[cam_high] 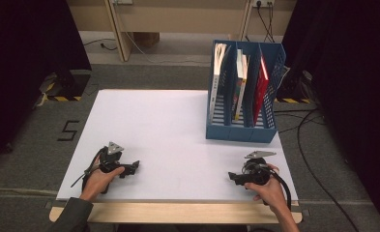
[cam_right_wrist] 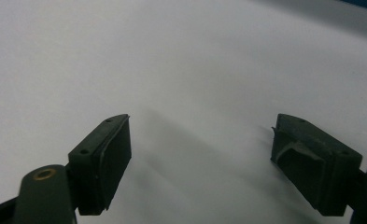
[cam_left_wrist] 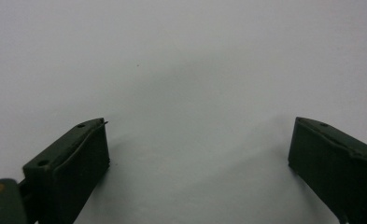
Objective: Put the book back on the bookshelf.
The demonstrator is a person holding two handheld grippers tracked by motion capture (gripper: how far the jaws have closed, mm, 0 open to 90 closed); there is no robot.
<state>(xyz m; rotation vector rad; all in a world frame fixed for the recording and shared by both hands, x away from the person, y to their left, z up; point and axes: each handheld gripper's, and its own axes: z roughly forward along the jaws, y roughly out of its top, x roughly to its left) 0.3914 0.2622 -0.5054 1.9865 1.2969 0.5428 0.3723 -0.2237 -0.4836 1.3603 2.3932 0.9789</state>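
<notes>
Looks like a resting or reset step: left tongs (cam_high: 135, 166) and right tongs (cam_high: 231, 177) both sit low on the white tabletop (cam_high: 178, 130), jaws apart and empty, well short of the blue file rack (cam_high: 243, 130) holding books (cam_high: 240, 84), so next up is probably a reach to that rack.

Light falls from above onto the white bench (cam_high: 178, 125), which looks bright, while both sides of the room are very dark. Up close, soft grey shadows spread on it, and the pictures look a bit blurry.
</notes>
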